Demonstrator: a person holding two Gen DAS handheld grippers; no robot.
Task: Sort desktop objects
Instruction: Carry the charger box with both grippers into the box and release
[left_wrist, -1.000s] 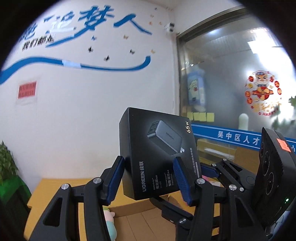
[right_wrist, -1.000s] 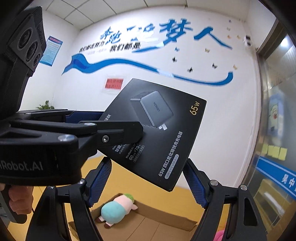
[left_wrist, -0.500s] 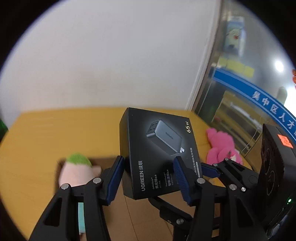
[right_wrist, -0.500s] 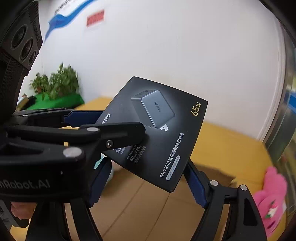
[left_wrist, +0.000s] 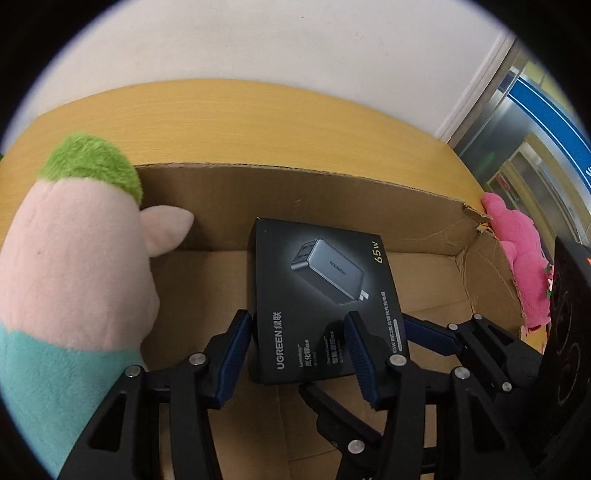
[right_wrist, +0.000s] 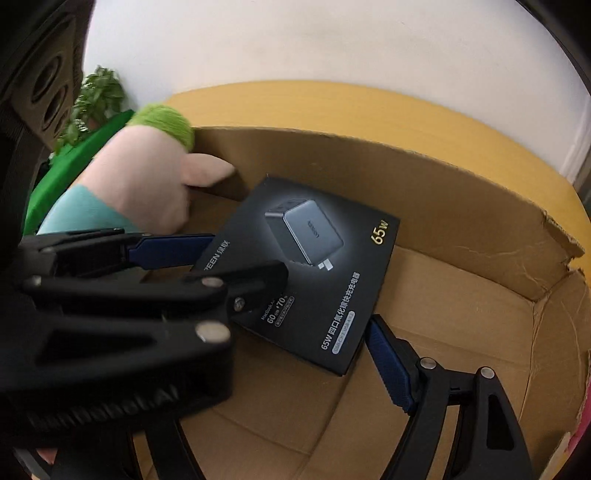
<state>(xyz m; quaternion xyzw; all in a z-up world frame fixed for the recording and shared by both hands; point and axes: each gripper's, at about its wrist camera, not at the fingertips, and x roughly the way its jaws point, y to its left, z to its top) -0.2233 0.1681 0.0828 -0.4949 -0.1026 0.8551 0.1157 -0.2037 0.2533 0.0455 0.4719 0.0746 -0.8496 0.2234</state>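
A black charger box (left_wrist: 321, 291) hangs low inside an open cardboard carton (left_wrist: 332, 199), close to its far wall. My left gripper (left_wrist: 297, 321) grips it through its thickness, one finger over the printed face and one under it, jaws closing a little. In the right wrist view the charger box (right_wrist: 314, 258) lies across my right gripper (right_wrist: 291, 328), whose jaws are opening. Its right pad (right_wrist: 388, 362) sits at the box's lower right edge; the other pad is hidden behind the left gripper (right_wrist: 243, 254).
A pink plush toy with green hair and a teal body (left_wrist: 74, 266) fills the carton's left end. Another bright pink plush (left_wrist: 517, 251) lies outside the torn right corner. The carton stands on a yellow table (left_wrist: 258, 118) against a white wall. A plant (right_wrist: 96, 99) stands at the left.
Both grippers have come down together with the charger box, tipping from facing the wall to looking into the carton. The box now hangs low inside it.
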